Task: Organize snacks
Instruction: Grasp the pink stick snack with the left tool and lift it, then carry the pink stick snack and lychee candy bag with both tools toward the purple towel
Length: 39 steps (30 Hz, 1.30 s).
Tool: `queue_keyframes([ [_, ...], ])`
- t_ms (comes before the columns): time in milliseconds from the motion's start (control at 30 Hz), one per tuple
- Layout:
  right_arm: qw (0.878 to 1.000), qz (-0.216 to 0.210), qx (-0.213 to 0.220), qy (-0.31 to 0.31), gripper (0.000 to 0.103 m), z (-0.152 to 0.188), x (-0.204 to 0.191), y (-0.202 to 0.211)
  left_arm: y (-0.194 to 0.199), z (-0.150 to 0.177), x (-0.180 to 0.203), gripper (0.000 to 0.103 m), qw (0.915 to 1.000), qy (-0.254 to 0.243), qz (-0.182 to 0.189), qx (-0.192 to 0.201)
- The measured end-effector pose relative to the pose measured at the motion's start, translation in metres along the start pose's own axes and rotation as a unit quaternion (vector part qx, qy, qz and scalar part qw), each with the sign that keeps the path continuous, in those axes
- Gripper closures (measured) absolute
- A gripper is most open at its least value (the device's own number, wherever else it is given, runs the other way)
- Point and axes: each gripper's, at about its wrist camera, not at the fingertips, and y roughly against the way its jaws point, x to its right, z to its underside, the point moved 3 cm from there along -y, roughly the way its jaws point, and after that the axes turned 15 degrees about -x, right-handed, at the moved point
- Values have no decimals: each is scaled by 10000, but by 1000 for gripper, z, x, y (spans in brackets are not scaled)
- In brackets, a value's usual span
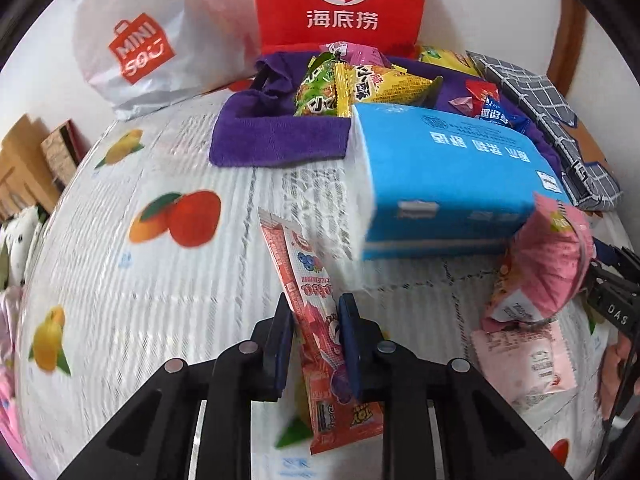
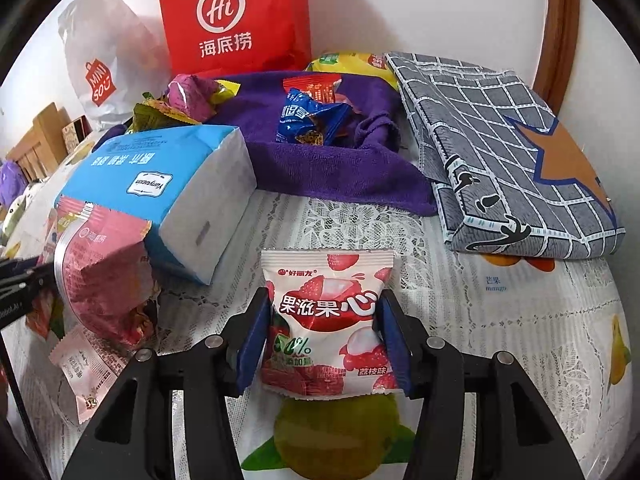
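The worktop [image 1: 132, 280] wears a white lace cover printed with oranges and lemons, backed by a pale wall. At twelve o'clock stands the red paper bag [image 1: 340, 4], with the white shopping bag [image 1: 132, 52] at ten o'clock. The purple towel [image 1: 264, 136] lies in front of them carrying loose snack packets [image 1: 360, 84], and the blue tissue pack [image 1: 452, 184] rests against its near edge. The left claw [image 1: 316, 344] is clamped on the long red candy strip [image 1: 316, 304]. The right claw [image 2: 326, 340] grips the lychee gummy packet [image 2: 326, 320] just above the cover. The grey checked cloth bundle [image 2: 508, 152] sits at two o'clock. The pink snack bag [image 2: 100, 272] is blurred and partly hidden behind the tissue pack's corner; its print can't be read.
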Motion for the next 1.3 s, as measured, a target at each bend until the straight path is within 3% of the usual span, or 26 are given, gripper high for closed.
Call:
queue_keyframes([
  [67,10000,-6,0,-4,50,0,0,0,-1,-4,-4,81,9999,-65,-115,64],
  [233,10000,38,14,14,50,0,-2,0,-5,-9,-14,79,9992,-54,136,370],
  [333,10000,-27,12,-16,49,-1,0,-1,-6,-5,-12,78,9981,-138,60,589],
  [800,10000,-48,16,-16,47,-3,-2,-3,-6,-5,-17,79,9974,-40,394,597],
  [1000,10000,-13,22,10,48,-2,-2,-3,-7,-6,-17,81,9977,-71,313,598],
  [1233,10000,71,63,31,50,-1,-2,-1,-1,-5,-28,85,9955,250,859,311],
  [1300,9999,106,96,62,51,2,-5,1,9,-1,-28,85,9955,306,830,353],
])
